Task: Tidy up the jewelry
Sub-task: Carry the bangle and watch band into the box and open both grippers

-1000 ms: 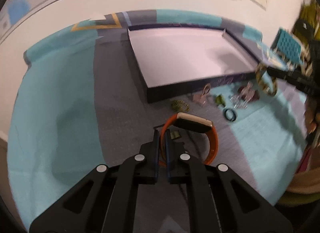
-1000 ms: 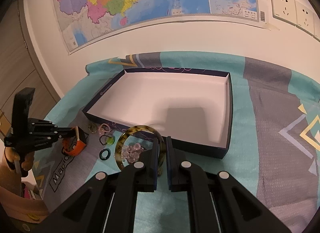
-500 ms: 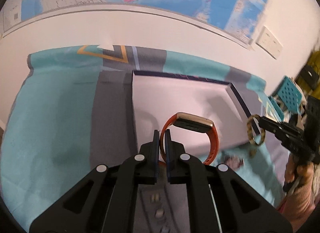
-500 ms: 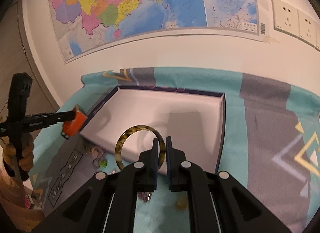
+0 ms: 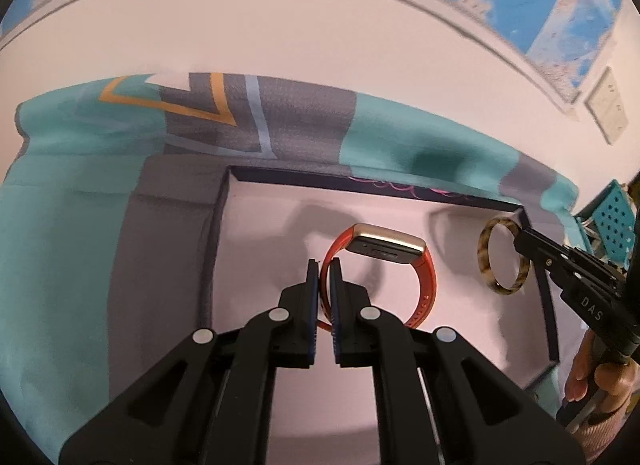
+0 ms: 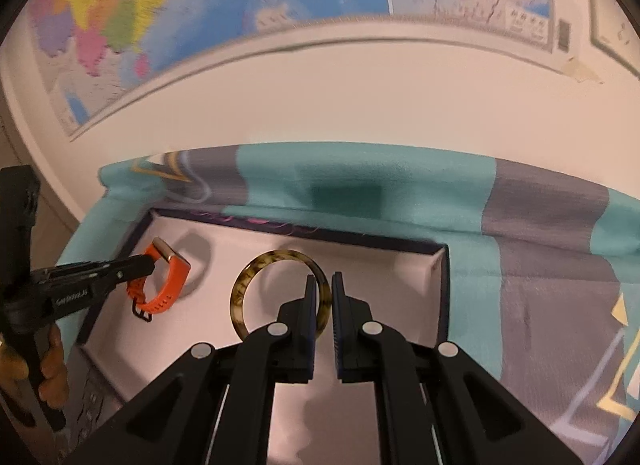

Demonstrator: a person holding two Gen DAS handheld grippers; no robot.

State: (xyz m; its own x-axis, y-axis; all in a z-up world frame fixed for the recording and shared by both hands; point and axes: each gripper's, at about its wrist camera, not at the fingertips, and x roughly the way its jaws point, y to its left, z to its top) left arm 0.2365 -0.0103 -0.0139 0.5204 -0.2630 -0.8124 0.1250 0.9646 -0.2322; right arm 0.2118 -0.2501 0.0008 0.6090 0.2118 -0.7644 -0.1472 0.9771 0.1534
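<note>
My left gripper [image 5: 324,265] is shut on the strap of an orange watch [image 5: 384,261] with a gold case, held above the white floor of a shallow dark-rimmed box [image 5: 256,249]. My right gripper [image 6: 324,279] is shut on a tortoiseshell bangle [image 6: 256,277], also hanging over the box [image 6: 400,293], to the right of the watch [image 6: 168,281]. In the left wrist view the bangle [image 5: 484,249] and the right gripper [image 5: 520,235] show near the box's right wall. In the right wrist view the left gripper [image 6: 150,263] reaches in from the left.
The box lies on a teal and grey patterned cloth [image 5: 80,225] that runs up to a white wall [image 6: 320,97] with a map. A teal perforated basket [image 5: 616,221] sits at the far right. A hand [image 6: 48,369] grips each handle.
Both grippers travelled from the front of the table, where small jewelry lay, to above the inside of the box, each carrying its piece. The loose items have left view.
</note>
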